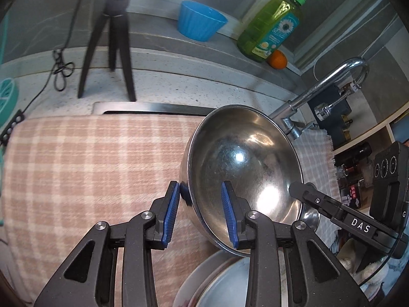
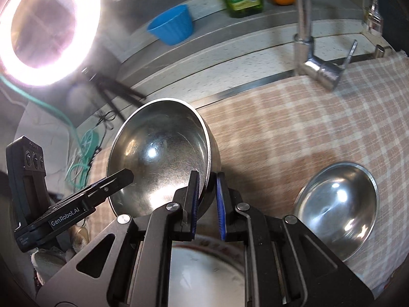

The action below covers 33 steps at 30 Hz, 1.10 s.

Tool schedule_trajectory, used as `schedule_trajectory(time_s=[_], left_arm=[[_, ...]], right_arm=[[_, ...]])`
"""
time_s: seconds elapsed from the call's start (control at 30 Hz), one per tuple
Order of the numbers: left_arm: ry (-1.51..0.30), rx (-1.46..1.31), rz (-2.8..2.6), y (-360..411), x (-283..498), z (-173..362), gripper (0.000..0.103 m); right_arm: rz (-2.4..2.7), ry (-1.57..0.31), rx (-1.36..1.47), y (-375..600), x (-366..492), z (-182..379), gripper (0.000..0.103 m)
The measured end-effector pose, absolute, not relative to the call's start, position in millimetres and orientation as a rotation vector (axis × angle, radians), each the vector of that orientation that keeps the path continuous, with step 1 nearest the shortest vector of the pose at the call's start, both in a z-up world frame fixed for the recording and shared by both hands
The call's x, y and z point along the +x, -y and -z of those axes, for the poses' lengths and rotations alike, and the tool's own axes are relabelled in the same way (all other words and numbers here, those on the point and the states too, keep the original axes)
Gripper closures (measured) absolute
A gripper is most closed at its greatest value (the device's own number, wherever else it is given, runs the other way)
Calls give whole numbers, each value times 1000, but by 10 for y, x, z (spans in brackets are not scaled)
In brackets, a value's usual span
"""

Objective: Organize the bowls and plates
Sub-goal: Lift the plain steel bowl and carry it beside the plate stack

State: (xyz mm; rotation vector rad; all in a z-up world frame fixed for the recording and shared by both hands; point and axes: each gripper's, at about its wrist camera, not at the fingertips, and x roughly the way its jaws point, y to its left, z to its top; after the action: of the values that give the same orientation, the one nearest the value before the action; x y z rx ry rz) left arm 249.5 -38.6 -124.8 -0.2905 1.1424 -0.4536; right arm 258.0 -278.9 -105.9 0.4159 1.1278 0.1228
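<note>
Grippers point(image 1: 202, 211) point(image 2: 207, 200) clamp opposite rims of the round steel bowl point(image 1: 242, 174) — you hold it tilted above the pink checked cloth point(image 1: 89, 166), both pinching so it stays steady — near the second steel bowl point(image 2: 337, 209).

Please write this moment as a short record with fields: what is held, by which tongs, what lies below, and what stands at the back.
held: steel bowl, tilted, lifted above the cloth
left tongs: astride the bowl's rim, one pad inside, one outside
right tongs: shut on the opposite rim
below: checked cloth; plates
second bowl: on the cloth, upright
back ledge: blue cup, soap bottle, orange
</note>
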Motion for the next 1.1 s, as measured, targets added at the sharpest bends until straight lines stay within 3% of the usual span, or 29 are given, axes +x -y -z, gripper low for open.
schedule_trajectory(time_s=[0.5, 1.1], left_arm=[[-1094, -349, 342, -276, 1816, 1112, 73], [-1115, -480, 187, -918, 957, 1345, 73]], right_arm=[[-280, -1143, 341, 2078, 2153, 935, 90], [-452, -1252, 226, 1253, 1677, 1183, 90]])
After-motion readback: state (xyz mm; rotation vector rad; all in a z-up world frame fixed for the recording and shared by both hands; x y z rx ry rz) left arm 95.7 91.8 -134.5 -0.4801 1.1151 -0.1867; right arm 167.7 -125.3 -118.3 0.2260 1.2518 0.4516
